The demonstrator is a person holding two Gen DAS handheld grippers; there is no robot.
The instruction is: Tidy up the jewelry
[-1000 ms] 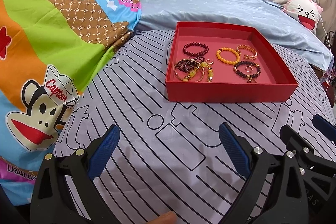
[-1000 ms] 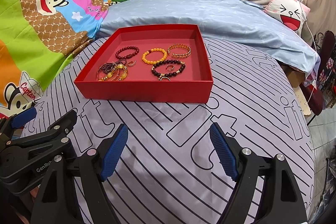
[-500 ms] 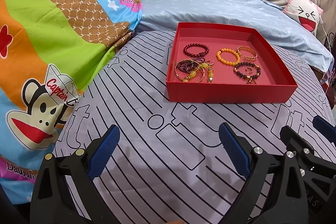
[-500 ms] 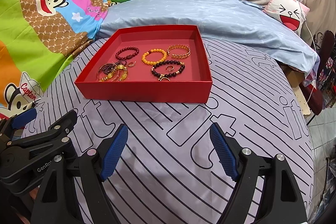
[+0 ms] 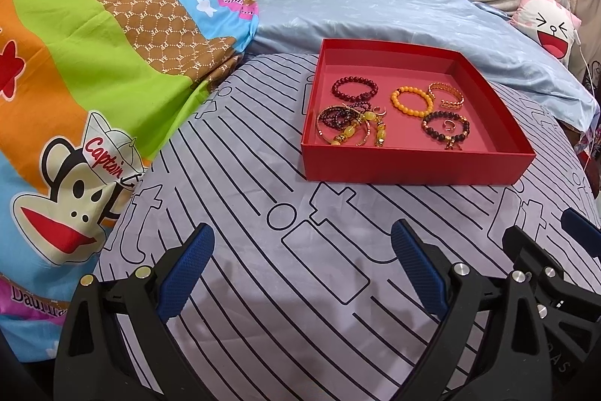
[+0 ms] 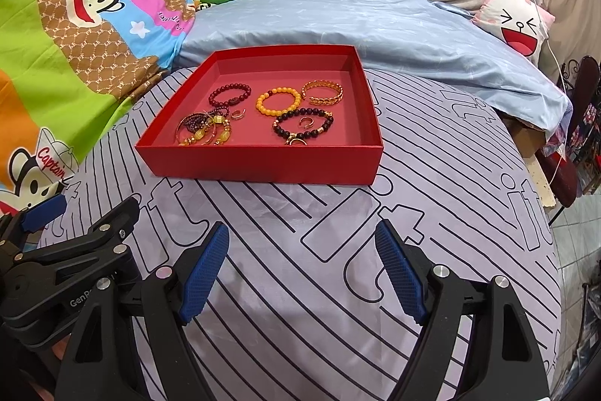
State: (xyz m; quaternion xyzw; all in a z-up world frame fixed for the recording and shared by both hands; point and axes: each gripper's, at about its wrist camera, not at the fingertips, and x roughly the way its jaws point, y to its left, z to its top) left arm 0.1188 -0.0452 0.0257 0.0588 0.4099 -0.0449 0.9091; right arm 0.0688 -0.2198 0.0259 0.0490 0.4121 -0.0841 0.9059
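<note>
Every piece of jewelry in sight is lying inside the red box [image 6: 263,158], which is sitting on the striped sheet [image 6: 432,183] of the bed, and nothing is lying loose on the sheet around it. Four bracelets are lying apart from one another: the dark red bead bracelet [image 6: 230,93] toward the box's far left, the orange bead bracelet [image 6: 278,101] at the box's middle, the gold chain bracelet [image 6: 323,92] toward its far right, and the black bead bracelet [image 6: 302,127] by its near wall, with a small gold ring [image 6: 305,122] resting inside its loop. One ring [image 6: 238,114] is lying near the box's centre. The tangled pile [image 6: 203,130] of purple and yellow beaded pieces is crowding the box's near left corner, and that knot looks like the work remaining; the rest appears sorted.

The left gripper [image 5: 302,260] and the right gripper [image 6: 302,264] are both hovering over the sheet on the near side of the box, well short of it, jaws spread wide and carrying nothing
</note>
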